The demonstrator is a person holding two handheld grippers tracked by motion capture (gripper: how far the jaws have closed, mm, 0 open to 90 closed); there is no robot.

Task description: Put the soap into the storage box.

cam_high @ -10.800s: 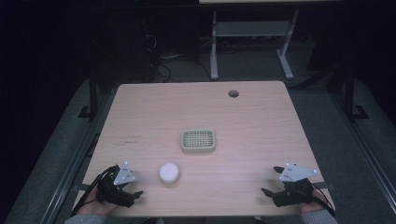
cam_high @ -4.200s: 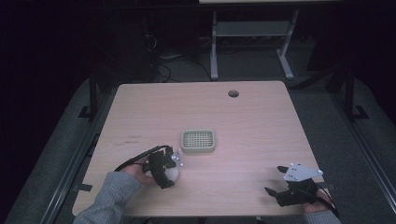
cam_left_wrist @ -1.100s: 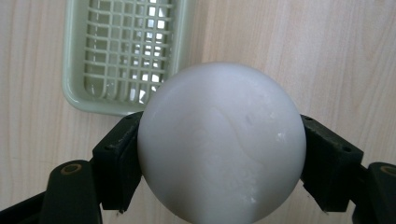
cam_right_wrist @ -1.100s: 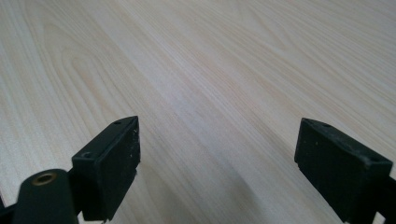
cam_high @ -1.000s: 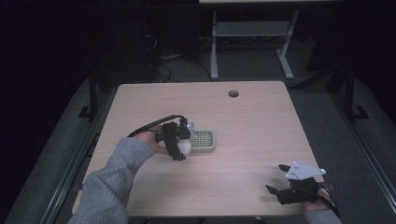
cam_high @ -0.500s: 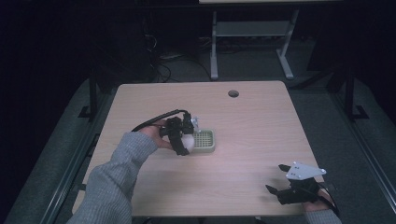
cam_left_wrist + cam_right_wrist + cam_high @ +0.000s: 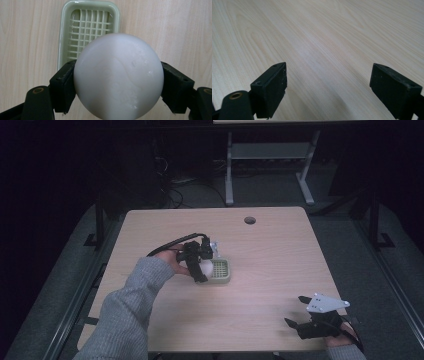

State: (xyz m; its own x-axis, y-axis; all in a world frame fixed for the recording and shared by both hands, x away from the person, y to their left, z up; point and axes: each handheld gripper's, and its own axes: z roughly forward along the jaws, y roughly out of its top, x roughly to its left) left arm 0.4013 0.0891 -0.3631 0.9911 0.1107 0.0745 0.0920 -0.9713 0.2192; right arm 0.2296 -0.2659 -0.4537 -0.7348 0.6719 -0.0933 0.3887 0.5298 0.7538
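Note:
A round white soap bar [image 7: 118, 77] is clamped between the jaws of my left gripper [image 7: 201, 265], held just above the table. Beyond it lies a pale green soap dish [image 7: 87, 27] with a grid floor; in the high view the dish [image 7: 222, 270] sits mid-table, with the soap [image 7: 205, 268] at its left edge. My right gripper [image 7: 306, 326] rests near the table's front right corner, its jaws wide apart over bare wood [image 7: 324, 57] with nothing between them.
The wooden table [image 7: 270, 250] has a round cable hole [image 7: 249, 220] near its far edge. A metal stand [image 7: 270, 155] and cables lie on the dark floor behind. A grey sleeve [image 7: 125, 315] reaches in from the front left.
My left gripper took the soap from the front left of the table and carried it forward and right to the dish's left edge. The right gripper stayed put.

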